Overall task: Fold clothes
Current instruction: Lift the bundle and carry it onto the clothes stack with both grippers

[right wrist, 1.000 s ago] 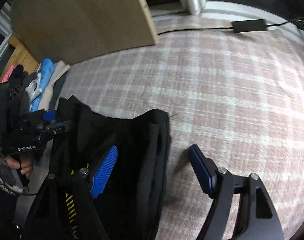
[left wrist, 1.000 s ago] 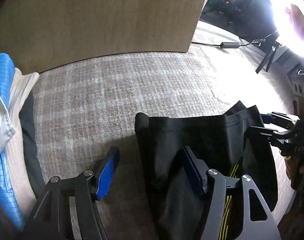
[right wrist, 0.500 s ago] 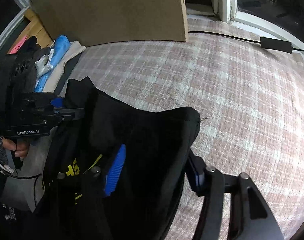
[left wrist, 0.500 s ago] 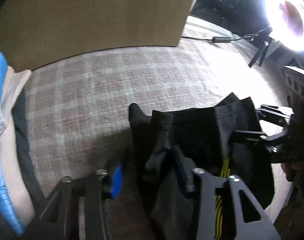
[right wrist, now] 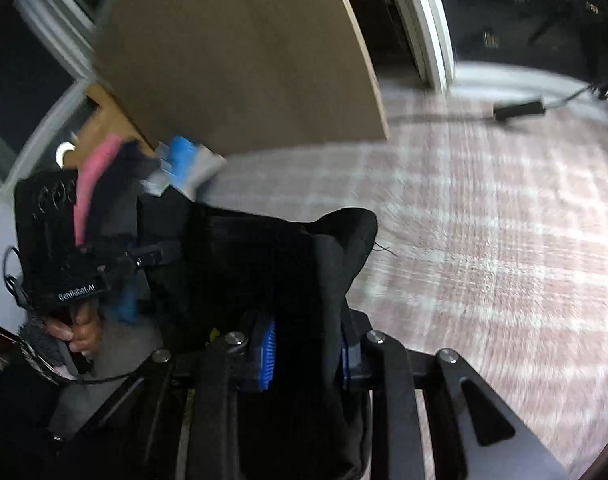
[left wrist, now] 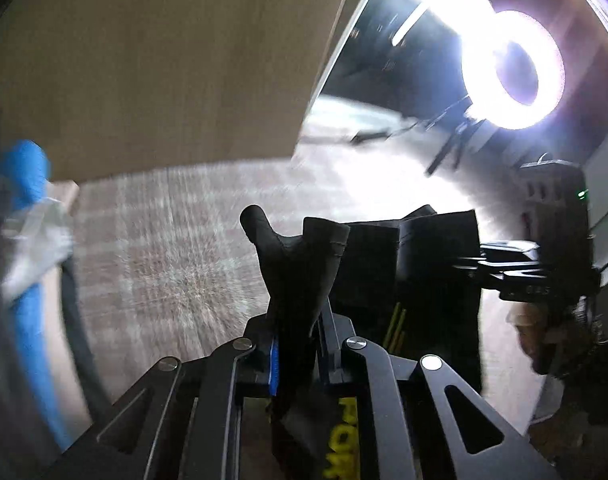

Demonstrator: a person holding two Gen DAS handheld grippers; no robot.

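Fingers (left wrist: 275, 354) of the left gripper (left wrist: 293, 354) are pinched tight on a bunched corner of the black garment (left wrist: 404, 272), the cloth rising out of the grip into a crumpled peak with a small knob at its top. On the other side, the right gripper (right wrist: 306, 354) is likewise clamped onto the same garment (right wrist: 263, 264), with thick dark folds packed between its blue pads (right wrist: 267, 354) and spilling over the right-hand finger. Held up between the two grippers, the garment hangs above the plaid pink-and-white surface (right wrist: 484, 248), which may be a bed cover or a rug; motion blur makes it hard to say. Yellow lettering and thin yellow stripes (left wrist: 398, 320) show on the garment's lower part. Each camera sees the opposite gripper off to the side, gripped by a bare hand (right wrist: 77, 326) at its handle. At the far left edge of the plaid surface lies a pile of other clothes (right wrist: 179, 160), with blue, pale and pink pieces, loose rather than in any bin or basket as far as can be seen. Behind it stands a tan board (right wrist: 239, 52), upright. A lit ring light (left wrist: 512, 68) glares at the upper right of the left view, and a black power adapter (right wrist: 518, 110) with its cable lies on the plaid surface near the wall.
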